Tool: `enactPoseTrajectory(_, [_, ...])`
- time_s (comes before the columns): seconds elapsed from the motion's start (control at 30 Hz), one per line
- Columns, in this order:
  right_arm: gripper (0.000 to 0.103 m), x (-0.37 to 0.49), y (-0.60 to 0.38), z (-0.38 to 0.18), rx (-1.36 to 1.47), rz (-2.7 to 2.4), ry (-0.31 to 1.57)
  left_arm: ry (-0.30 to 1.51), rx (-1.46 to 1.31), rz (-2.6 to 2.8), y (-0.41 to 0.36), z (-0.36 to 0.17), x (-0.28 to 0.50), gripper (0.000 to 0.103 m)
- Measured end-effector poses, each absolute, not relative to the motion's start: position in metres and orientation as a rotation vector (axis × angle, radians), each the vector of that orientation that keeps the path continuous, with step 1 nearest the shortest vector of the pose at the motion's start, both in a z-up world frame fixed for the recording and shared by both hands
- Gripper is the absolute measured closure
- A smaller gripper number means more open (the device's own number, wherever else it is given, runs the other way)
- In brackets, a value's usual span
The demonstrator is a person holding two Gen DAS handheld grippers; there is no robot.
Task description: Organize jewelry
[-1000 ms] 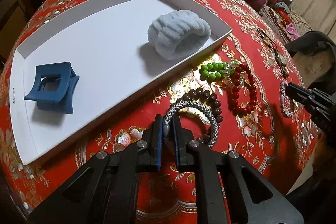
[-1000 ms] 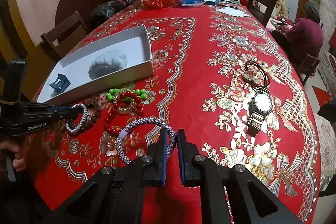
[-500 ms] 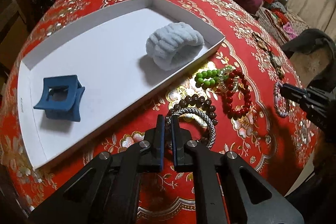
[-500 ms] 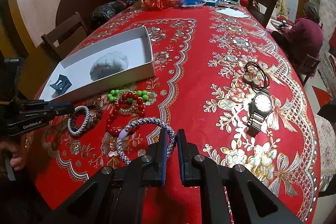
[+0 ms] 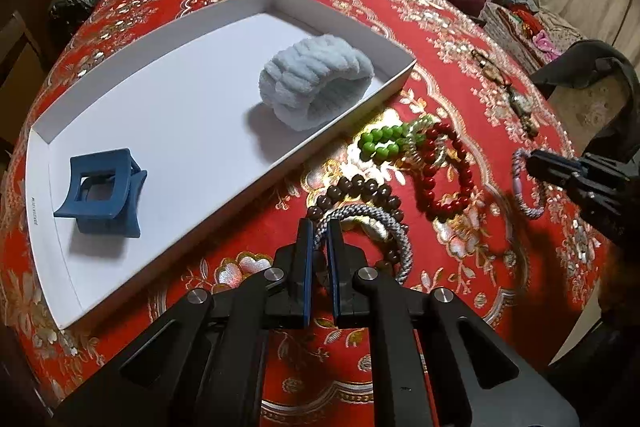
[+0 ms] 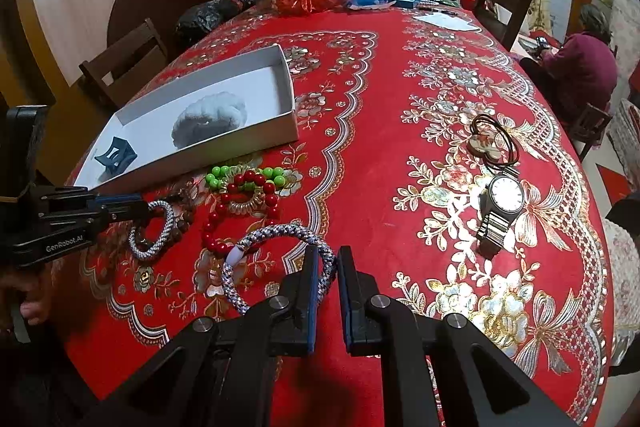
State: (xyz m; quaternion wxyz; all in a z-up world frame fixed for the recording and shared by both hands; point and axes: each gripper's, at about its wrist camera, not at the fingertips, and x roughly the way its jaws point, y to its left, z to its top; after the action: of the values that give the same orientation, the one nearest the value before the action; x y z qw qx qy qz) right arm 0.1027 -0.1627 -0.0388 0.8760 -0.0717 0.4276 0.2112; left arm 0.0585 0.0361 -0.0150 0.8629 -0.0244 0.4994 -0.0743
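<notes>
My left gripper (image 5: 319, 227) is shut on a grey braided bracelet (image 5: 384, 223), held just above a dark brown bead bracelet (image 5: 360, 187) near the white tray (image 5: 328, 143). The tray holds a blue hair claw (image 5: 102, 187) and a pale blue fluffy band (image 5: 316, 87). My right gripper (image 6: 327, 259) is shut on a blue-white braided bracelet (image 6: 276, 231), lifted slightly off the red tablecloth. In the right wrist view the left gripper (image 6: 140, 205) shows with its grey bracelet (image 6: 154, 239).
Green beads (image 5: 380, 141), a red bead bracelet (image 5: 444, 175) and a clear coil tie (image 6: 246, 201) lie beside the tray. A wristwatch (image 6: 502, 211) and a black cord necklace (image 6: 494, 139) lie to the right. Bags and bottles crowd the table's far end. A person sits beyond.
The left gripper has drawn back toward the table's near edge with the grey bracelet. The right gripper has barely moved, still holding its bracelet.
</notes>
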Motion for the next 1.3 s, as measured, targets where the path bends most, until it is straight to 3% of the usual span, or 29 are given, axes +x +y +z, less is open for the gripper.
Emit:
enactPoseTrajectory(0.73, [0.094, 0.106, -0.168, -0.039, -0.127, 0.435, 0.904, 1.080, 0.030, -0.248, 0.014, -0.023, 0.061, 0.096])
enactPoseTrajectory(0.9, [0.094, 0.112, -0.192, -0.043, -0.022, 0.472, 0.981, 1.101, 0.054, -0.265, 0.008, -0.029, 0.061, 0.096])
enactPoseTrajectory(1.17, [0.094, 0.102, -0.171, -0.062, -0.192, 0.498, 1.018, 1.093, 0.035, -0.251, 0.013, -0.027, 0.060, 0.098])
enactPoseTrajectory(1.3, [0.086, 0.100, -0.161, -0.065, -0.267, 0.505, 0.972, 1.056, 0.021, -0.242, 0.017, -0.018, 0.058, 0.101])
